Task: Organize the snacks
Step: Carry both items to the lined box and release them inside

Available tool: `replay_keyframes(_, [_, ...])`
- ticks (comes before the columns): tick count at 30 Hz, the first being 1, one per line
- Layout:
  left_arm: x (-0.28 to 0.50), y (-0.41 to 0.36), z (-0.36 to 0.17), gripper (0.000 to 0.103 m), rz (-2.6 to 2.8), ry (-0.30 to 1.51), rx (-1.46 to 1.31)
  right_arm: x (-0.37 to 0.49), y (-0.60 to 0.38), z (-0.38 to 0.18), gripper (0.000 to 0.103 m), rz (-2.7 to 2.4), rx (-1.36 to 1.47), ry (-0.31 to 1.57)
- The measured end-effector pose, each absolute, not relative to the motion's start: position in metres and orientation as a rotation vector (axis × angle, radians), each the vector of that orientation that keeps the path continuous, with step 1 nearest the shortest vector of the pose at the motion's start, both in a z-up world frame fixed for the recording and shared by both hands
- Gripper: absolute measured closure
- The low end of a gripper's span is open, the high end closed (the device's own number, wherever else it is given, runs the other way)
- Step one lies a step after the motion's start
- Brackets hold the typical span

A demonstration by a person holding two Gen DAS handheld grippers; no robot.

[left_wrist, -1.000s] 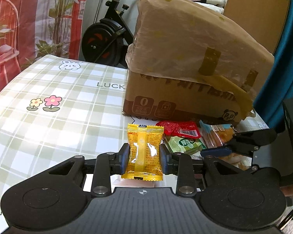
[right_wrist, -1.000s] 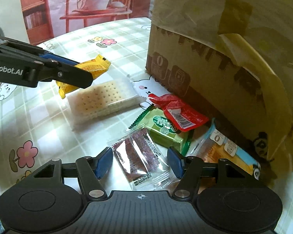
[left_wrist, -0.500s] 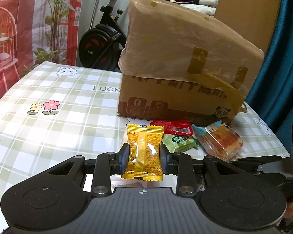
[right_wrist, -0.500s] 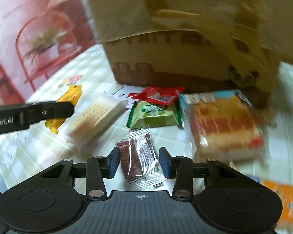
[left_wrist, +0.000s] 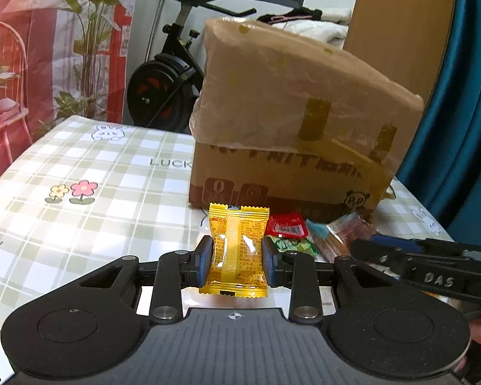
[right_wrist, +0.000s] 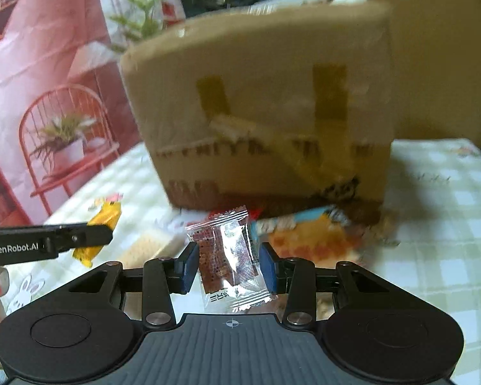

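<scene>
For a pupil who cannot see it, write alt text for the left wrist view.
The left gripper pinches a yellow snack packet upright above a checked tablecloth. Behind it lie a red packet and a green packet before a taped cardboard box; the right gripper enters at right.

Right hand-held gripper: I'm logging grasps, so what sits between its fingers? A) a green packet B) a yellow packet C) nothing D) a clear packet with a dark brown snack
D: the right hand-held gripper is closed on the clear brown-snack packet, lifted off the table.
</scene>
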State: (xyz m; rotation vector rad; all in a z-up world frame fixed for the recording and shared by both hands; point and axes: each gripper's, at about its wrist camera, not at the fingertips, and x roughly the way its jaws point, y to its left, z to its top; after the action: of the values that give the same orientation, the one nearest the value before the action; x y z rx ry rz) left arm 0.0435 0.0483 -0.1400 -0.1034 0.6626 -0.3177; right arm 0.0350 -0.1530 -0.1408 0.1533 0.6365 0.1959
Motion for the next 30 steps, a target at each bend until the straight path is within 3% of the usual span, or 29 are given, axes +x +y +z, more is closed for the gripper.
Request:
replay_keyframes(18, [0.061, 0.026, -0.074, 0.069, -0.375, 0.457, -0.064, 0.024, -0.176, -0.059, 0.065, 0.17, 0.088, 0.331])
replay_keyframes(30, [0.166, -0.045, -0.008, 0.069, -0.425, 0.332, 0.001, 0.135, -0.218, 0.009, 0.065, 0.098, 0.06, 0.268])
